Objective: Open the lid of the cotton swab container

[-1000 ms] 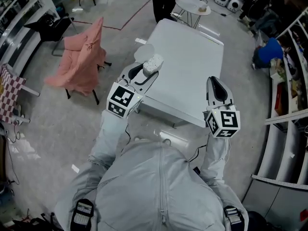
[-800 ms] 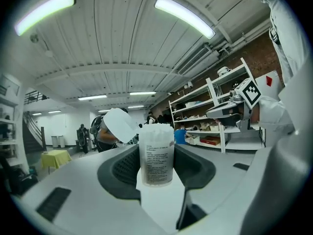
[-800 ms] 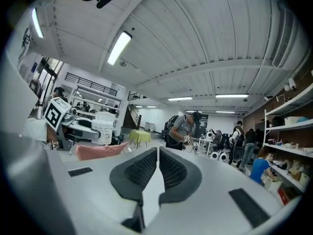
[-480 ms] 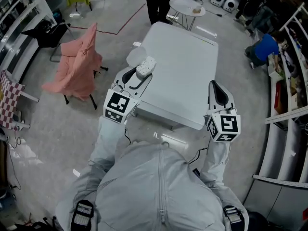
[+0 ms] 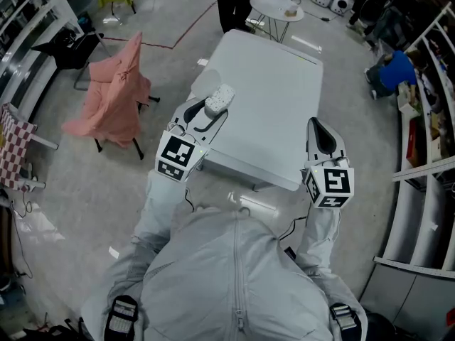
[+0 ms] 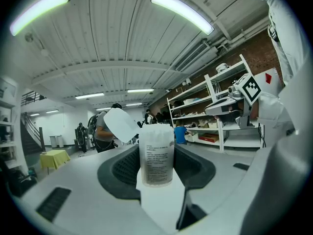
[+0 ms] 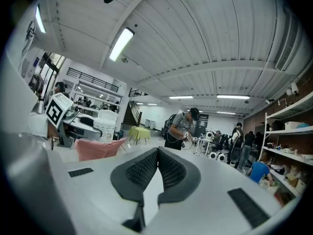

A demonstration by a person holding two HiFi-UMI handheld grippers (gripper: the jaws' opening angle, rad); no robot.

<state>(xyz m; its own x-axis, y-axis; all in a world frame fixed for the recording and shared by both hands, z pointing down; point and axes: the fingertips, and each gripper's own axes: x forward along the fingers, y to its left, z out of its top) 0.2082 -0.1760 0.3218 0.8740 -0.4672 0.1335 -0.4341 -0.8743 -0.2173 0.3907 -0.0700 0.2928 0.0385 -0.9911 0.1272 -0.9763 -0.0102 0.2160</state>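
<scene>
The left tool (image 5: 204, 114) is clamped on the cotton swab container (image 6: 156, 154), its jaws standing fairly wide with the ribbed pads pressing the lower part of the cylinder from both sides. The container stands upright in that grip, held in the air over the near left corner of the white desk (image 5: 284, 77) and not resting on it. The right tool (image 5: 321, 135) hangs at the desk's near right edge, well apart from the container, with its jaws drawn together and nothing between them.

In the left gripper view the lid (image 6: 119, 125) shows as a pale disc tipped back to the upper left of the container's mouth, seemingly joined at one side, and white swab tips show at the top. So the lid looks already swung open.

The container is probably very light: a small clear plastic tube with a printed label and thin walls. It should be stiff enough for a steady pinch, though a hard squeeze could make it bow or crack. The smooth wall is likely slippery, so the low, two-sided hold on the body suits it. The lid looks like a thin flap on a weak hinge; its free rim, opposite the hinge, is the place to catch it. With the mouth uncovered, tilting could spill the swabs.
</scene>
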